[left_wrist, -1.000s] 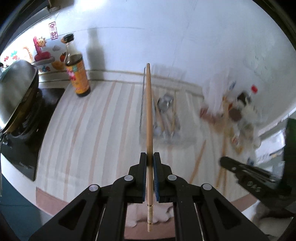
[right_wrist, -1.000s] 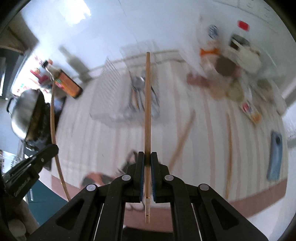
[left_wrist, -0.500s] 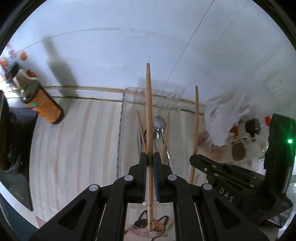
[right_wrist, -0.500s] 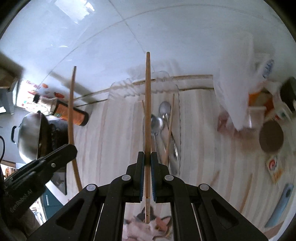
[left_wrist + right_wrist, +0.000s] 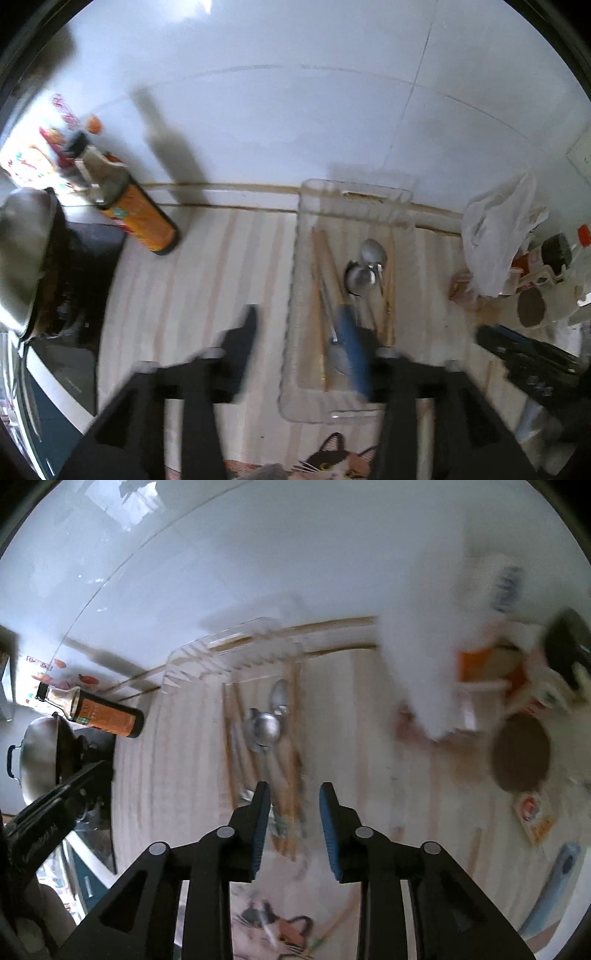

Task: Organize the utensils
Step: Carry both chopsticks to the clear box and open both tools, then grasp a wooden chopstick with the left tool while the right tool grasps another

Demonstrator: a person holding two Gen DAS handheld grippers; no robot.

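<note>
A clear plastic tray point(image 5: 291, 302) point(image 5: 192, 653) lies on the striped counter against the white wall. Inside it lie several wooden chopsticks point(image 5: 321, 258) point(image 5: 231, 738) and metal spoons point(image 5: 360, 277) point(image 5: 264, 727). My left gripper point(image 5: 295, 332) is open and empty just above the tray's near end. My right gripper point(image 5: 293, 797) is open and empty over the same tray. Each gripper shows at the edge of the other's view, the right point(image 5: 524, 354) and the left point(image 5: 55, 805).
A sauce bottle point(image 5: 136, 214) point(image 5: 99, 712) lies left of the tray, beside a wok on a stove point(image 5: 26, 266). A white plastic bag point(image 5: 495, 236), jars and packets crowd the right. Loose chopsticks point(image 5: 474, 845) and a cat-print mat point(image 5: 332, 458) lie near the front edge.
Both grippers have opened and let go of their chopsticks, which now lie in the tray. Both have come closer over the tray.
</note>
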